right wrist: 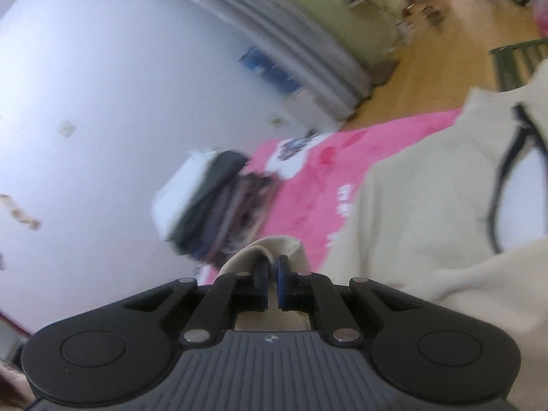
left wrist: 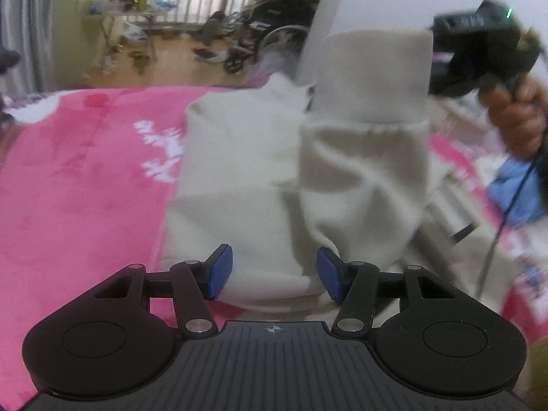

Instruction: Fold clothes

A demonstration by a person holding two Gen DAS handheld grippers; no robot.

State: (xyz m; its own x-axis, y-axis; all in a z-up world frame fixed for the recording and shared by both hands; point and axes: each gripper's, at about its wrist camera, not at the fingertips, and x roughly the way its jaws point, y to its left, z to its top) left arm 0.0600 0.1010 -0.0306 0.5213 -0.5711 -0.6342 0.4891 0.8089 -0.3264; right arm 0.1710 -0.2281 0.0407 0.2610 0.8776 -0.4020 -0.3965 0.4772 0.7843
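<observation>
A cream sweatshirt (left wrist: 239, 157) lies on a pink blanket (left wrist: 78, 178) on the bed. My left gripper (left wrist: 274, 272) is open, its blue pads on either side of a fold of the sweatshirt's near edge, low over the bed. My right gripper (left wrist: 479, 51) is raised at the upper right and holds the sweatshirt's sleeve cuff (left wrist: 373, 75) up in the air. In the right wrist view the right gripper (right wrist: 272, 274) is shut on the cream cuff (right wrist: 270, 245), and the sweatshirt body (right wrist: 428, 198) spreads to the right on the pink blanket (right wrist: 325, 157).
A stack of folded clothes (right wrist: 212, 205) sits on the bed by the white wall (right wrist: 102, 102). A blue garment (left wrist: 517, 195) lies at the right. Beyond the bed is a wooden floor (left wrist: 178, 65) with a cluttered table (left wrist: 126, 17) and a wheelchair (left wrist: 270, 34).
</observation>
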